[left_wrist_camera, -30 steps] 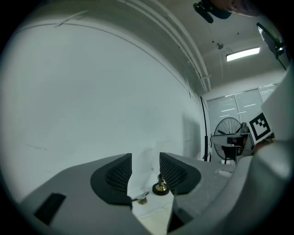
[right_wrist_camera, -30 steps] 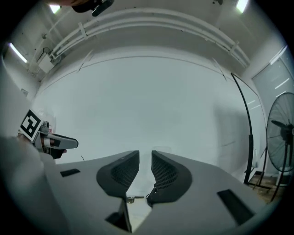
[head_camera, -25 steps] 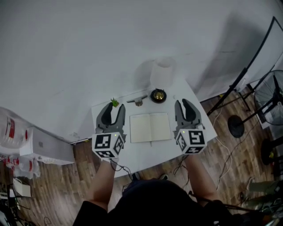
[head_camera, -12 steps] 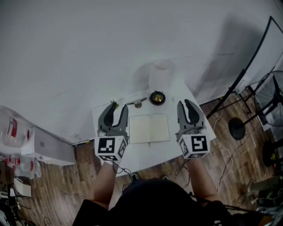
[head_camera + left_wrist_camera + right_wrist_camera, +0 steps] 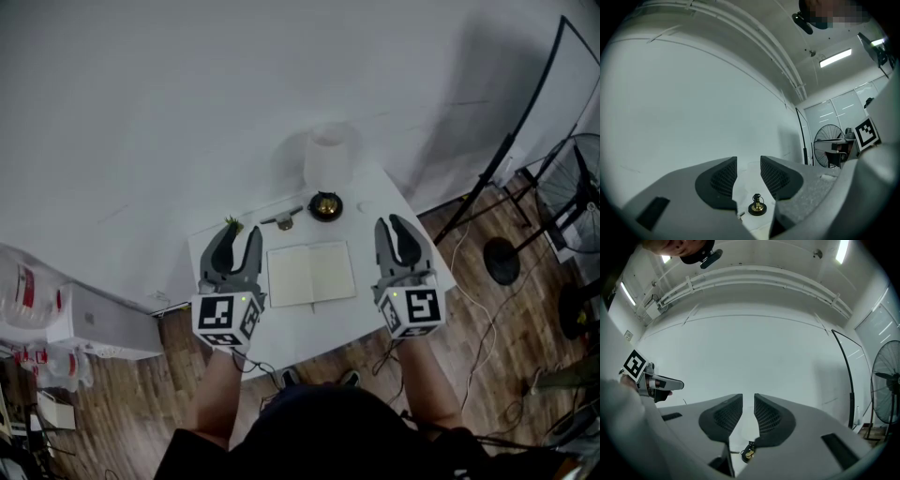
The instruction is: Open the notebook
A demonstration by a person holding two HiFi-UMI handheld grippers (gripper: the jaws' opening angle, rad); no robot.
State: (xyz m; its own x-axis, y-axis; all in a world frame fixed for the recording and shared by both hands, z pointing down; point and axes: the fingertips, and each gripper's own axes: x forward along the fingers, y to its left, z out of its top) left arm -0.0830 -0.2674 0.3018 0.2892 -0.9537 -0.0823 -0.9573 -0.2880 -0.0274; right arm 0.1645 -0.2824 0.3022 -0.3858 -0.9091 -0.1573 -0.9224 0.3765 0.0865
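The notebook lies open and flat on the small white table, with both blank pages showing. My left gripper hovers just left of it, its jaws apart with nothing between them. To the notebook's right hangs my right gripper, whose jaws are closing on empty air. The left gripper view looks level past the left gripper to a brass bell. Seen past the right gripper is the same bell. The notebook is hidden in both gripper views.
The brass bell and a white cylinder stand at the table's back edge against the wall. A small green plant and a pen-like thing lie at the back left. A fan and stand legs are at the right.
Both grippers have lifted slightly beside the notebook and their jaws have narrowed. The notebook has stayed open and flat.
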